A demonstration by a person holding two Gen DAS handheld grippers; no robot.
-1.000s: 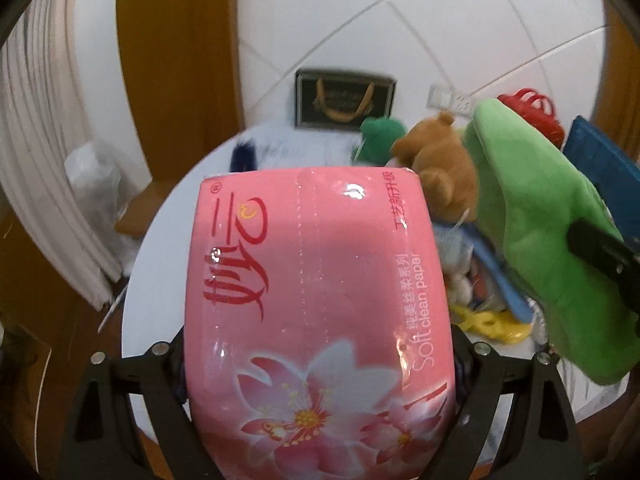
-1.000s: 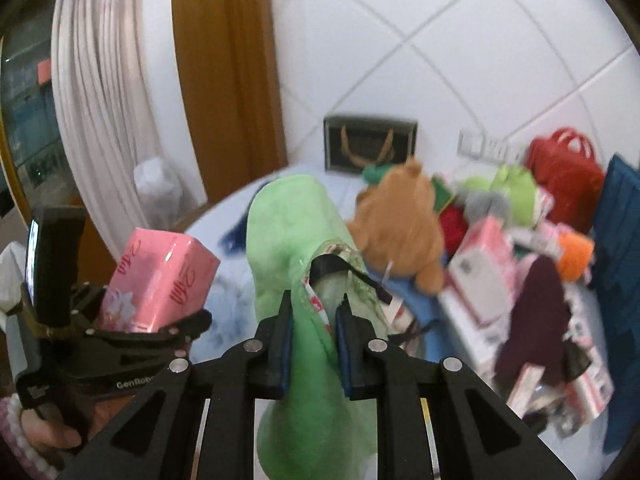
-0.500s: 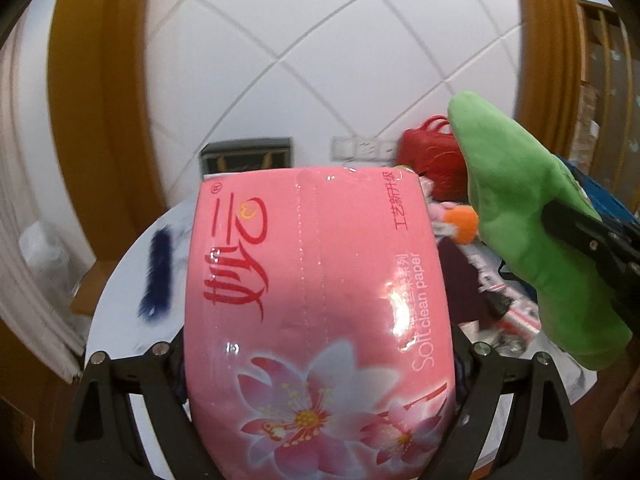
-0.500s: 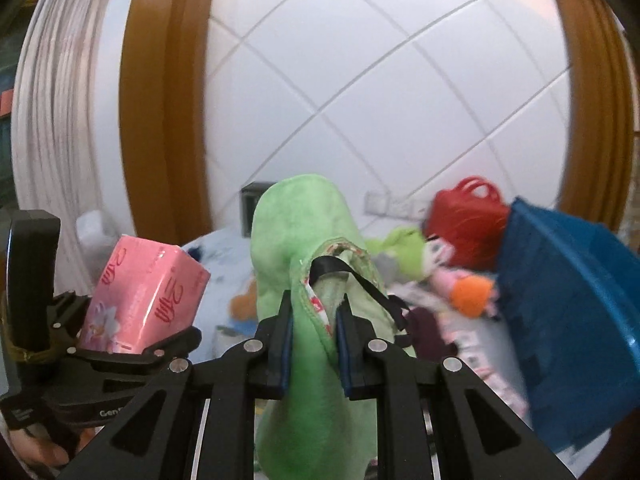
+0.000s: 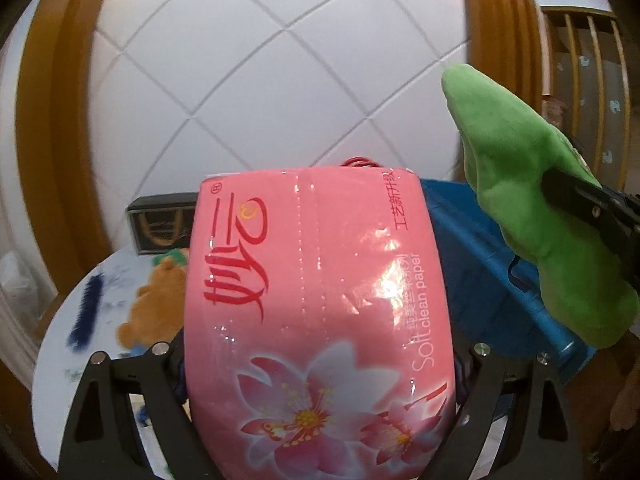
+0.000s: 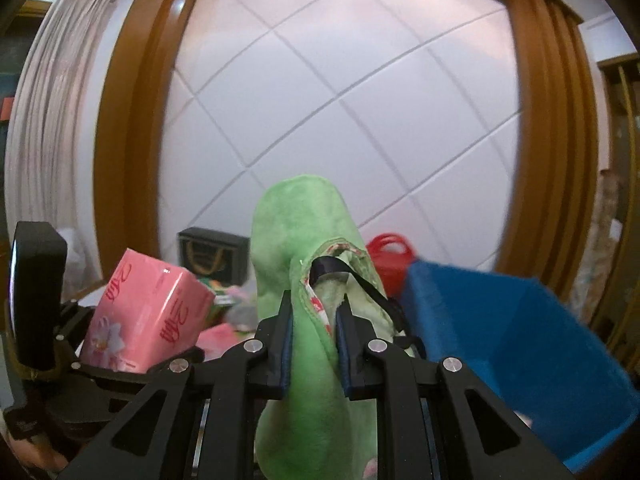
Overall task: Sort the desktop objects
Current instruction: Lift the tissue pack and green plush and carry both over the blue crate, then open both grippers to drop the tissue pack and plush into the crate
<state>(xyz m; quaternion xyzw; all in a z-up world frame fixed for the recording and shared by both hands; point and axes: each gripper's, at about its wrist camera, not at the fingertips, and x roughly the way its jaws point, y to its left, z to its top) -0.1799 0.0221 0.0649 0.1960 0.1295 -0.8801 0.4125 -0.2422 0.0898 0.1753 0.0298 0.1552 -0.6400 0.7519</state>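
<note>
While clamped sideways, tissue pack (image 5: 316, 312) fills left gripper (image 5: 320, 356) (lengthwise).

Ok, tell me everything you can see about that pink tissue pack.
The tissue pack is a soft block in glossy pink plastic wrap, printed with red Chinese characters, "Soft clean paper" and pink blossoms. A perforated line runs down its top face. The left gripper clamps its lower sides and holds it in the air, tilted. Nothing else touches it; the blue bin sits to its right.
</note>
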